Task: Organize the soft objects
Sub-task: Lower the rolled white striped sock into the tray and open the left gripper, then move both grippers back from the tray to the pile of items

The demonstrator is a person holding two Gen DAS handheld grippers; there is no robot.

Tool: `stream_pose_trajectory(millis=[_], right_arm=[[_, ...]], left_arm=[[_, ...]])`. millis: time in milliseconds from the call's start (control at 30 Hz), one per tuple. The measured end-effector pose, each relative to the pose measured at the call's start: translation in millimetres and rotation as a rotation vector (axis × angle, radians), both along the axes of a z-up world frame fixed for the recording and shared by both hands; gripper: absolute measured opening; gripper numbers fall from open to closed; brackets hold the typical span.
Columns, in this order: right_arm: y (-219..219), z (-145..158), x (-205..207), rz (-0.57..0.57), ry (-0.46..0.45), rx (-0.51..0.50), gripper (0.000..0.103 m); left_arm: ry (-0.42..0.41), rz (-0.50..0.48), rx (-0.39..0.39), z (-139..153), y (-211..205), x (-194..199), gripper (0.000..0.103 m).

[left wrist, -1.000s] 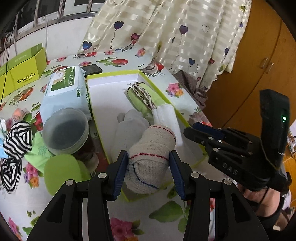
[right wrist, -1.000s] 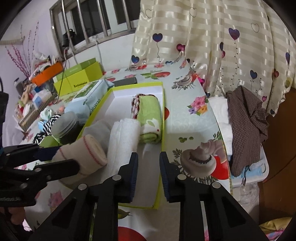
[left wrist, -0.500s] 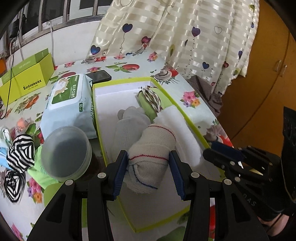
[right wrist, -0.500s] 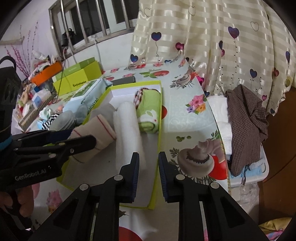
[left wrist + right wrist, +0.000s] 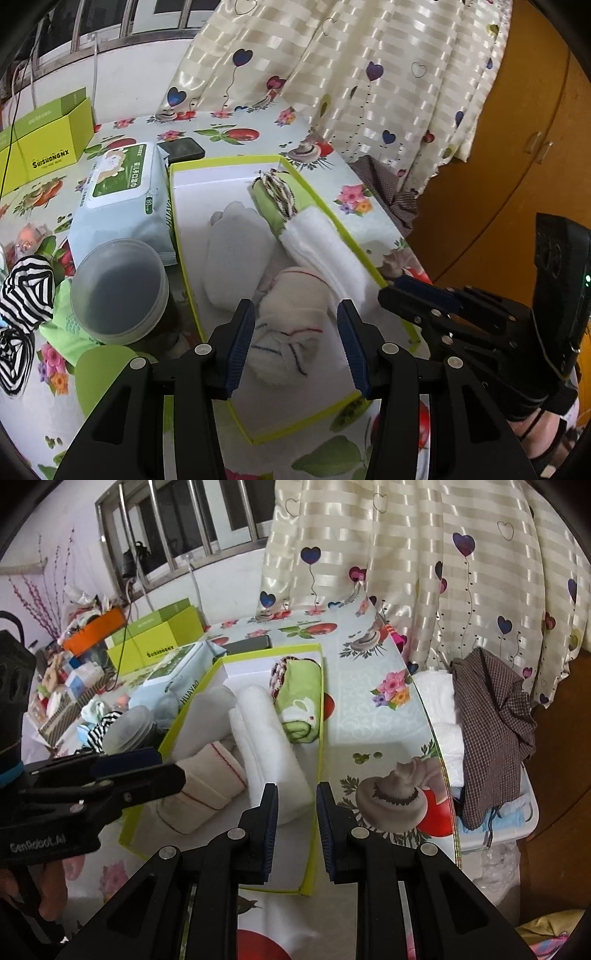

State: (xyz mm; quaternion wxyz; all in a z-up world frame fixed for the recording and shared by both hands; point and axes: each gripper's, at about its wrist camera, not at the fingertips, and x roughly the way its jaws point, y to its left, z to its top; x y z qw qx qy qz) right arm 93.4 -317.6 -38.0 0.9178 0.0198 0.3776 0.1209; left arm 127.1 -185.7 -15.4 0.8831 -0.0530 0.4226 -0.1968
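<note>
"SHISHUONGNX" on the green box (image 5: 48, 142); "GenRobot.AI" on the hand-held gripper (image 5: 103, 771).

The left tool (image 5: 295, 332) has let go and its jaws are now wide apart. The rolled sock (image 5: 291, 325) now lies in the box (image 5: 369, 266), beside the white towel (image 5: 325, 247).

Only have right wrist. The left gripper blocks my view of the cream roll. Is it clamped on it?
Observer: No. Left wrist shows the left gripper open, with a gap between each pad and the cream roll.
Operator: Is the roll fully in the box?
Observer: Yes. Its near end, with blue and red stripes, rests on the floor of the green-rimmed box, short of the near rim.
Operator: Any soft items outside that I can't see?
Observer: A light green cloth lies on the table partly under the lidded jar, next to a black-and-white striped cloth.
</note>
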Motion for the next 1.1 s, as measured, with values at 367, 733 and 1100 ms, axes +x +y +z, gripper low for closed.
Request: stream_pose_trajectory(millis=[367,733,1100], right_arm=[[15.6,18.4,-16.6,0.016,-0.021,-0.022,0.042],[37.7,35.8,-35.8,0.034,-0.047,-0.062,0.049],[67.2,48.2,-50.3,0.078,-0.071,-0.092,0.051]], left_arm=[[-0.062,-0.008,0.031,19.5,9.8,-31.1,0.048],[-0.103,0.012,0.019,34.6,30.9,-57.1,0.048],[-0.127,0.043,0.004,41.8,56.3,-74.6,0.048]])
